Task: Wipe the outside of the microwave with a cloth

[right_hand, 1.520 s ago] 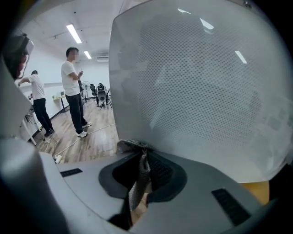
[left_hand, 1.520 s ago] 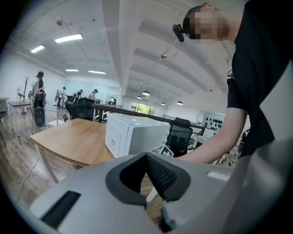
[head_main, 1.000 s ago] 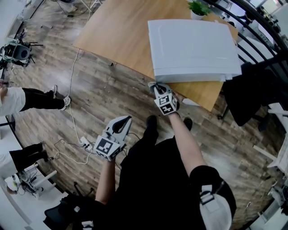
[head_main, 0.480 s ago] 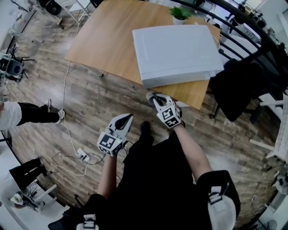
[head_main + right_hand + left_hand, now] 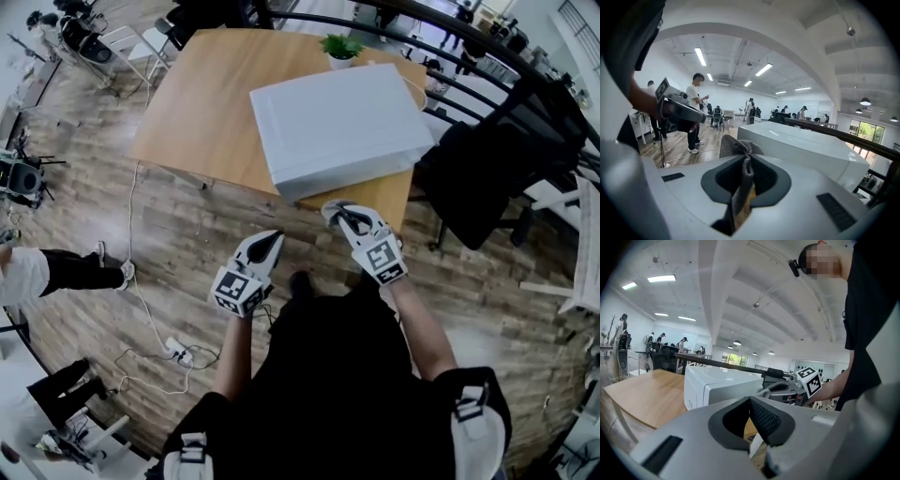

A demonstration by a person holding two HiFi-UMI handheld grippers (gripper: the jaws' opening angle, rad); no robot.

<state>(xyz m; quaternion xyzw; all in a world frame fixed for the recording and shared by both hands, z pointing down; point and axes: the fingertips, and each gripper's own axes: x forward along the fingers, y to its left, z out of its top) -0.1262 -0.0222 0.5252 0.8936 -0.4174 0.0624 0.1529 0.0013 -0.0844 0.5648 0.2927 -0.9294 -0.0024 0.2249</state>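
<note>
While right hand-held gripper (image 5: 341, 216) pinches grey woven cloth (image 5: 738, 148), left hand-held gripper (image 5: 751, 414) sits closed, empty.

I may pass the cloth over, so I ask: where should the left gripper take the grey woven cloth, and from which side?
Grip the bunched fold of the grey woven cloth that sticks out beyond the right gripper's tips; the rest is pinched between its jaws. Coming from the left seems best, since the shut left gripper hangs on that side and must open first.
</note>
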